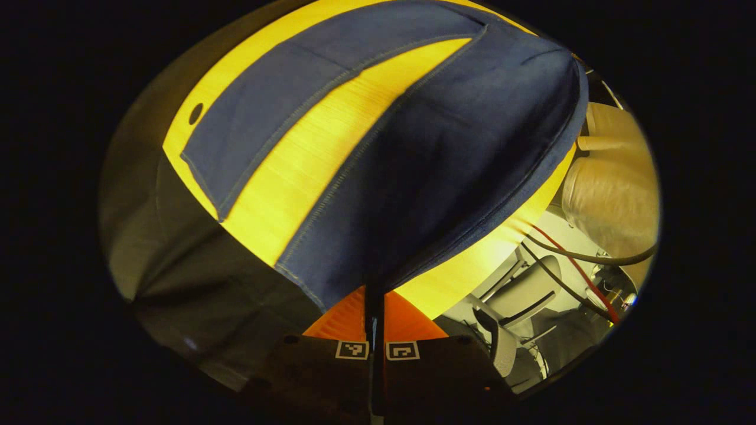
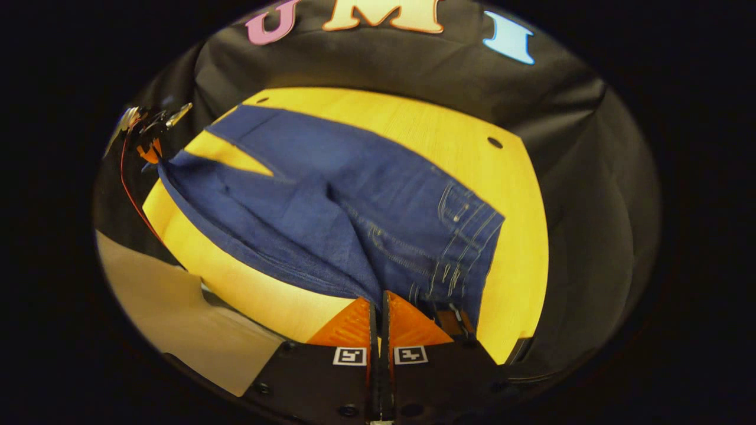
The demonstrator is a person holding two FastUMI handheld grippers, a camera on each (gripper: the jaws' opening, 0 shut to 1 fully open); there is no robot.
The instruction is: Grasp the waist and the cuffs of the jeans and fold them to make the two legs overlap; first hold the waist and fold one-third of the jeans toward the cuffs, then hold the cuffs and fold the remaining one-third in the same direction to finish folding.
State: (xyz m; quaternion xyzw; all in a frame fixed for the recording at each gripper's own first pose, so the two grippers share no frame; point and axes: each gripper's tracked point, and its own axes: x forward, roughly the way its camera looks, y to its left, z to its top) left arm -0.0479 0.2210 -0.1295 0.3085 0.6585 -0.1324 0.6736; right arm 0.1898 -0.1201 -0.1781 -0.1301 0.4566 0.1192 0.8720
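1. Jeans [image 2: 354,206]: dark blue denim, spread on the yellow wood-grain desk [image 2: 520,236]. In the right gripper view the waist end with its pocket stitching lies nearest the camera, and the two legs run away toward the far left, parted by a narrow wedge of bare desk.
2. One leg lies flat on the desk in the left gripper view [image 1: 277,112]. The other leg [image 1: 460,159] is raised off the surface and hangs as a broad sheet, narrowing to a point at the gripper.
3. Left gripper [image 1: 376,321]: fingers closed to a thin slit, with the cuff end of the raised leg pinched between them. In the right gripper view the same gripper [image 2: 150,139] is small at the far left edge of the desk, at the tip of the leg, with a red cable [image 2: 133,195] trailing below it.
4. Right gripper [image 2: 379,321]: fingers closed nearly together, gripping the waist edge where the fabric runs down into the gap.
5. Desk: round holes show near its far corners [image 2: 495,142].
6. Surroundings: black cloth booth wall [image 2: 366,65] behind the desk; an office chair [image 1: 520,301] and cables [image 1: 567,260] beyond the desk edge in the left gripper view.
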